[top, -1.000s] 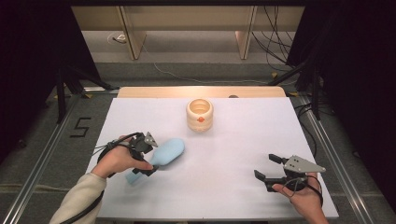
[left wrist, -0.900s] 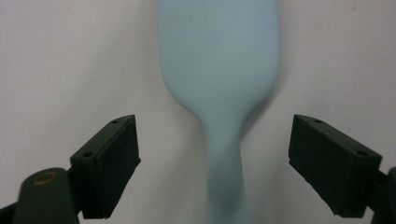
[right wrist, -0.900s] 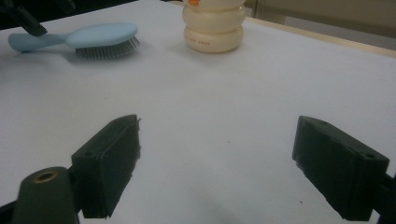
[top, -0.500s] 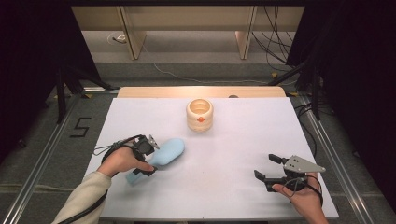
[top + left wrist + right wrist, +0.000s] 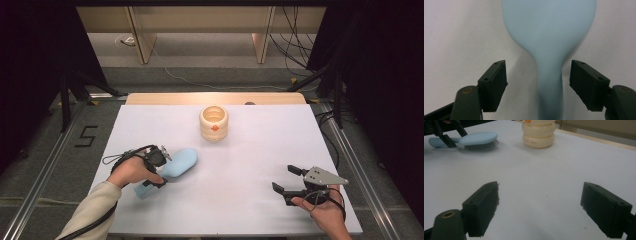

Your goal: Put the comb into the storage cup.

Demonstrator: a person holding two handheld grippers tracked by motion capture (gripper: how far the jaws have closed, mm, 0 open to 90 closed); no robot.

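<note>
While straddling the pale blue hairbrush at its neck, left gripper with fingers just closing in, not yet touching the handle.

Lying bristles-down on the white desk, well in front of the cream ribbed jar and off to its left, head pointing toward the jar, handle back toward the hand: placed so for a grip on the narrow neck, where the smooth matte plastic tapers from the broad oval head. Flat ridged black pads on either side, gaps visible on both. Right gripper resting idle, in front of the jar and to its right, fingers wide and holding nothing, seemingly kept clear.
</note>
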